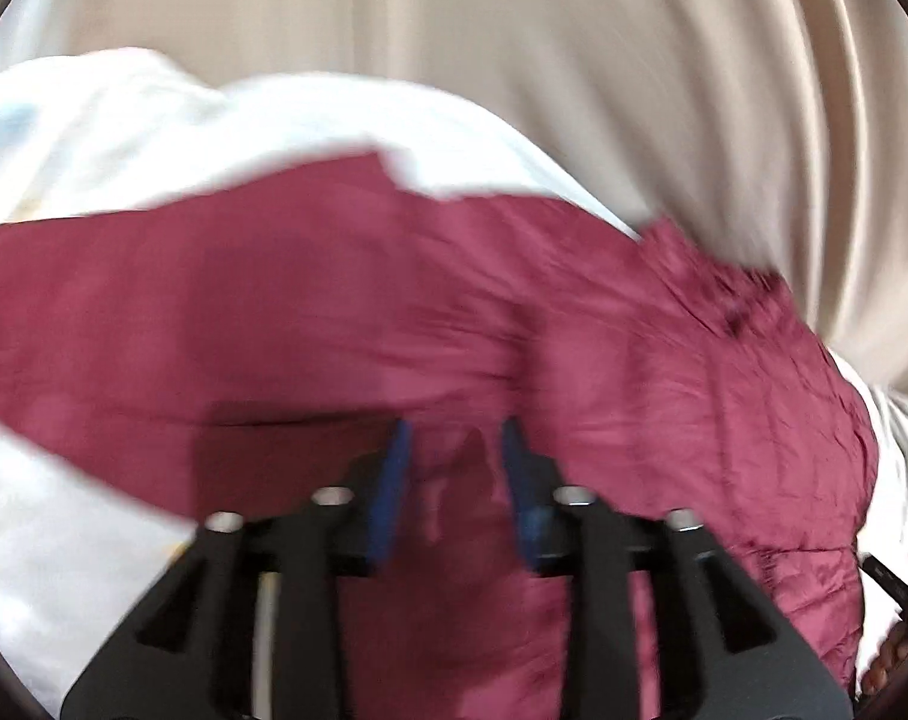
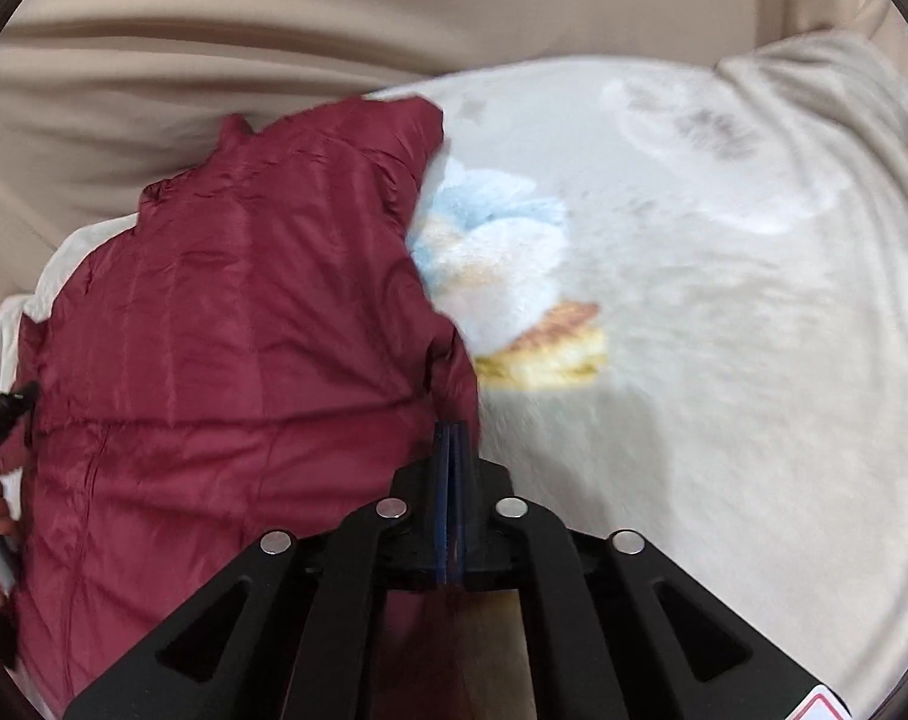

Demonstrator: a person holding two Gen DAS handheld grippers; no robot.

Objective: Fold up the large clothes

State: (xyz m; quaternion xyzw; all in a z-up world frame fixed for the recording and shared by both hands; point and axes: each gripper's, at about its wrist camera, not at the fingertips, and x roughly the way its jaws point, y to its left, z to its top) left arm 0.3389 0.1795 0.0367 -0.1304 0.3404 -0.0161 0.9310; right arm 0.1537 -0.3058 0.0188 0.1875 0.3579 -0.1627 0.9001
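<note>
Since the maroon puffer jacket (image 2: 226,324) is lying spread on the pale fleece blanket (image 2: 724,312) with the beige curtain (image 2: 274,18) behind it, this looks like a mid-fold moment. The right claw (image 2: 452,438) is sitting with its blue pads pressed together right at the jacket's near right edge; it's probably pinching a bit of hem, but I can't tell for sure. The left claw (image 1: 454,444) is hovering over the fabric with a moderate gap between its pads, gripping nothing.

To do this step well, I'm thinking the left one should bite the matching edge on its side, so both corners are travelling together and the slippery quilted shell isn't bunching or sliding.

In the right wrist view the jacket's long axis is running from the near bottom-left up toward the curtain, with what looks like the collar end pointing away. In the left wrist view it's stretching across the frame, all blurred.
</note>
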